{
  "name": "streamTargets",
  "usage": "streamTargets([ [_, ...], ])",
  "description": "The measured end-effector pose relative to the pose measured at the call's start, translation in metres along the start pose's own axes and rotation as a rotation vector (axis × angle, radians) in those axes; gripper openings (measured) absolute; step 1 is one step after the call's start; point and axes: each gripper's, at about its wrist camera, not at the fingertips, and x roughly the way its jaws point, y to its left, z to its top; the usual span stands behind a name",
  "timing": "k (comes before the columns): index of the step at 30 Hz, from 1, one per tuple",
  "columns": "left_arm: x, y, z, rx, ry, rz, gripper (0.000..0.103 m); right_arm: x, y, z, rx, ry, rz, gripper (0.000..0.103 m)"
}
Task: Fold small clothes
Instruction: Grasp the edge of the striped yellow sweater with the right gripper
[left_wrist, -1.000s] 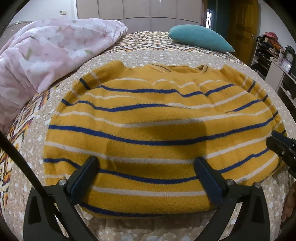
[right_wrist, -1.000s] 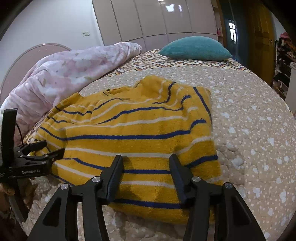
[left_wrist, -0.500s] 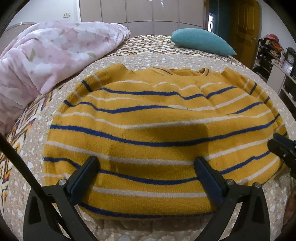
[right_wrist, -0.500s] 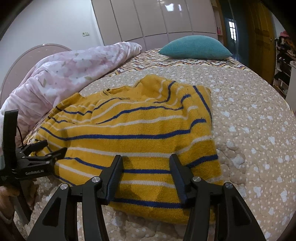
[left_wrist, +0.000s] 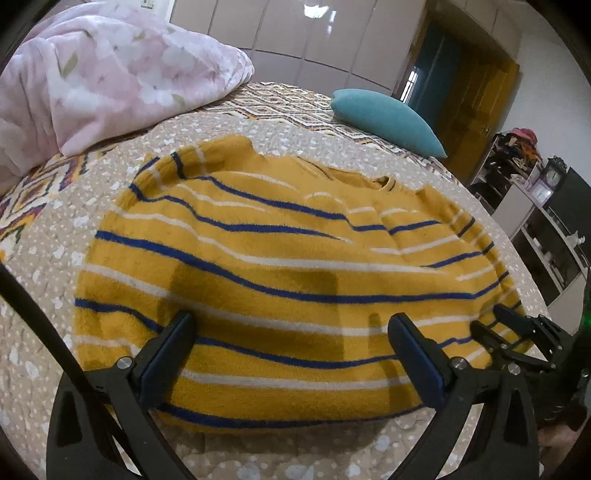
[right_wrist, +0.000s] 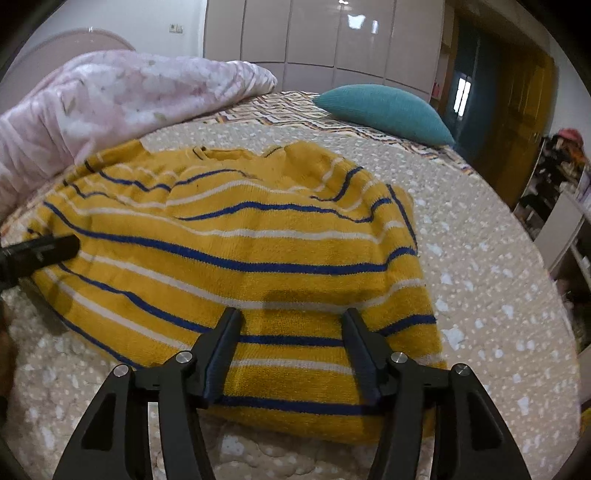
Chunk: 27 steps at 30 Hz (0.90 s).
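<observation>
Yellow striped sweater (left_wrist: 280, 273) lies flat on the bed (left_wrist: 51, 258), sleeves tucked in. Left gripper (left_wrist: 291, 354) spread wide over the hem, gripping nothing. Right gripper (right_wrist: 291, 354) jaws opening over the sweater's right side, nothing pinched.

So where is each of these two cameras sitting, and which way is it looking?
Left wrist view: on the left gripper, looking along its open fingers down over the yellow striped sweater on the bed; the right gripper pokes in at the right edge.
Right wrist view: on the right gripper, jaws opening above the sweater's near hem; the left gripper's tip shows at the left edge.
Both share the sweater, the pink blanket, the teal pillow and the wardrobe doors.
</observation>
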Motion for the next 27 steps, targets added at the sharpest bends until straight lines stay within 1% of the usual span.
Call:
streamTargets([
  [2, -0.012, -0.004, -0.002, 0.011, -0.015, -0.010, 0.103, 0.000, 0.007, 0.001, -0.028, 0.003, -0.052, 0.066],
  [4, -0.024, -0.006, -0.004, 0.032, -0.026, -0.013, 0.103, -0.002, 0.013, 0.002, -0.052, 0.009, -0.111, 0.074],
  [5, -0.030, -0.007, -0.004, 0.043, -0.036, -0.006, 0.103, -0.003, 0.015, 0.003, -0.060, 0.020, -0.137, 0.075],
  [7, -0.048, -0.005, -0.003, 0.060, -0.080, 0.030, 0.103, -0.009, 0.013, 0.008, -0.031, 0.049, -0.147, 0.075],
  [8, -0.058, -0.002, -0.002, 0.065, -0.115, 0.068, 0.103, -0.018, 0.008, 0.011, 0.026, 0.043, -0.127, 0.075],
  [9, -0.063, 0.002, 0.000, 0.065, -0.134, 0.098, 0.103, -0.028, 0.005, 0.013, 0.068, 0.020, -0.098, 0.075],
  [10, -0.067, 0.009, 0.003, 0.056, -0.153, 0.164, 0.103, -0.036, 0.001, 0.016, 0.104, -0.004, -0.071, 0.075],
  [11, -0.066, 0.016, 0.005, 0.047, -0.150, 0.219, 0.103, -0.046, -0.001, 0.022, 0.134, -0.027, -0.046, 0.075],
  [12, -0.062, 0.024, 0.007, 0.033, -0.129, 0.284, 0.103, -0.052, -0.001, 0.028, 0.148, -0.039, -0.020, 0.075],
  [13, -0.055, 0.036, 0.009, 0.009, -0.095, 0.337, 0.101, -0.056, 0.001, 0.034, 0.151, -0.045, 0.005, 0.075],
  [14, -0.048, 0.049, 0.011, -0.023, -0.055, 0.364, 0.098, -0.057, 0.005, 0.042, 0.151, -0.048, 0.040, 0.075],
  [15, -0.042, 0.060, 0.011, -0.058, -0.012, 0.373, 0.088, -0.056, 0.012, 0.050, 0.149, -0.043, 0.078, 0.075],
  [16, -0.037, 0.074, 0.012, -0.109, 0.036, 0.357, 0.079, -0.054, 0.018, 0.057, 0.144, -0.038, 0.105, 0.073],
  [17, -0.035, 0.084, 0.012, -0.151, 0.059, 0.316, 0.078, -0.050, 0.028, 0.064, 0.133, -0.028, 0.140, 0.071],
  [18, -0.035, 0.095, 0.012, -0.198, 0.073, 0.270, 0.077, -0.046, 0.040, 0.069, 0.117, -0.018, 0.168, 0.067],
  [19, -0.036, 0.100, 0.012, -0.217, 0.075, 0.261, 0.077, -0.040, 0.054, 0.076, 0.090, -0.004, 0.196, 0.061],
  [20, -0.039, 0.104, 0.013, -0.222, 0.069, 0.271, 0.076, -0.037, 0.066, 0.078, 0.070, 0.005, 0.213, 0.058],
  [21, -0.043, 0.107, 0.014, -0.221, 0.062, 0.301, 0.068, -0.031, 0.085, 0.083, 0.034, 0.022, 0.245, 0.052],
  [22, -0.048, 0.113, 0.014, -0.226, 0.052, 0.322, 0.068, -0.025, 0.101, 0.087, 0.002, 0.041, 0.272, 0.048],
  [24, -0.058, 0.129, 0.015, -0.294, 0.034, 0.263, 0.068, -0.014, 0.133, 0.095, -0.055, 0.072, 0.304, 0.046],
  [25, -0.066, 0.142, 0.015, -0.348, 0.007, 0.271, 0.068, -0.008, 0.147, 0.099, -0.079, 0.080, 0.304, 0.046],
  [27, -0.078, 0.160, 0.015, -0.403, -0.048, 0.294, 0.068, 0.006, 0.178, 0.108, -0.135, 0.094, 0.294, 0.046],
])
